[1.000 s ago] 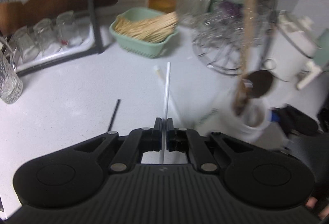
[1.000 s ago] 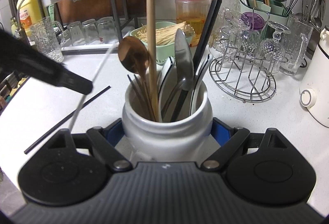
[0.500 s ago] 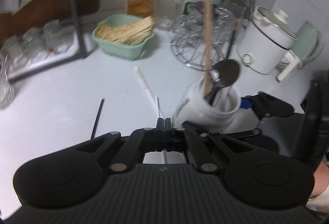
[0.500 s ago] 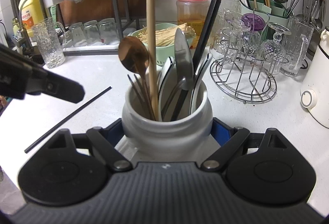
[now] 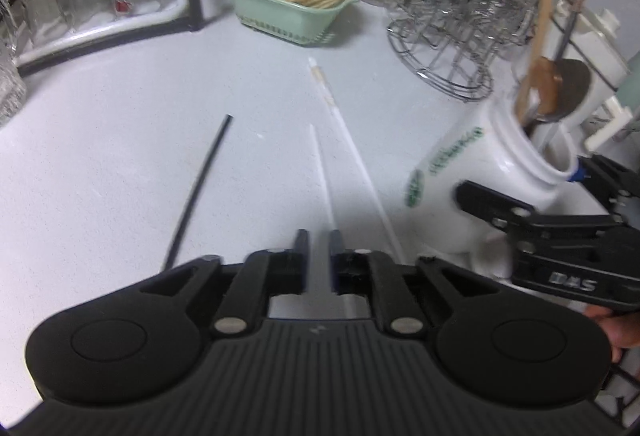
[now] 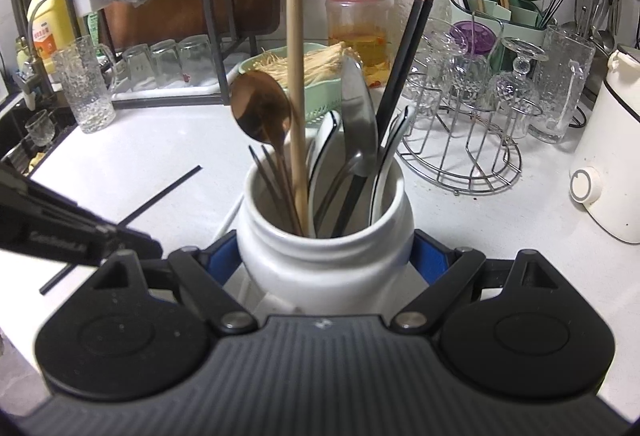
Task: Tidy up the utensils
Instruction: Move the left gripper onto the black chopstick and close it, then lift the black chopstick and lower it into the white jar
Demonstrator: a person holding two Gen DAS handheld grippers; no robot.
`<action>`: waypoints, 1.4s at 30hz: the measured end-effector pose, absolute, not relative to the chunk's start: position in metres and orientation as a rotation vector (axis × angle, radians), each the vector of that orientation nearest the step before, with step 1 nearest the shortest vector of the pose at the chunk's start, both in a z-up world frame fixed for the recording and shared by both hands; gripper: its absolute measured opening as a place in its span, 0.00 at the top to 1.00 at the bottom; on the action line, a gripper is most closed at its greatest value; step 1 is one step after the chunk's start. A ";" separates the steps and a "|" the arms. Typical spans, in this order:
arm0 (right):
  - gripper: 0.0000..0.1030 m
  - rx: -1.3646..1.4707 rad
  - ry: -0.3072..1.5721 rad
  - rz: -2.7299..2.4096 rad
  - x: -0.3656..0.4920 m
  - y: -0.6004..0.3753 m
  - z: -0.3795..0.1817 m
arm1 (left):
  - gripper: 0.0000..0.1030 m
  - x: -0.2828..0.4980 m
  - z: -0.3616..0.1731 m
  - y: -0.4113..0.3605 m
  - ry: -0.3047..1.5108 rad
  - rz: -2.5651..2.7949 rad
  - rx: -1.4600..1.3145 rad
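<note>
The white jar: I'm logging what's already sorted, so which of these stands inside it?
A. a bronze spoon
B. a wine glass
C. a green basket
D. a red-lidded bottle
A: the bronze spoon stands bowl-up inside the white jar, beside a long wooden handle.

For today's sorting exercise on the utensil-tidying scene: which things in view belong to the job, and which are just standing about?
Part of the job:
- white jar of utensils, clamped by the right gripper
- white chopstick between the just-opened jaws of the left gripper
- second white chopstick
- black chopstick

Standing about:
- green basket
- wire glass rack
- red-lidded jar
- white cooker
</note>
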State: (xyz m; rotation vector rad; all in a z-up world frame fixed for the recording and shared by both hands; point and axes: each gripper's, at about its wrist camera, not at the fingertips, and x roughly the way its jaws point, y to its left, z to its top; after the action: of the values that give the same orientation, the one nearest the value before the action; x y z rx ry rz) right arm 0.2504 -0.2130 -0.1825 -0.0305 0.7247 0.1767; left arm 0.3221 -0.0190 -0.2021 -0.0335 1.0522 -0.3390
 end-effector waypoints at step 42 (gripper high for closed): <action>0.12 -0.024 0.767 0.154 0.248 -0.209 -0.180 | 0.96 0.331 -0.157 0.001 0.939 -0.346 -0.041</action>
State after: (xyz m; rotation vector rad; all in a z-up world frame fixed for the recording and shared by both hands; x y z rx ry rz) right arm 0.2483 -0.2091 -0.1797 -0.0241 0.7672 0.1540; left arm 0.3312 0.0014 -0.1574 -0.0406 0.9387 -0.3460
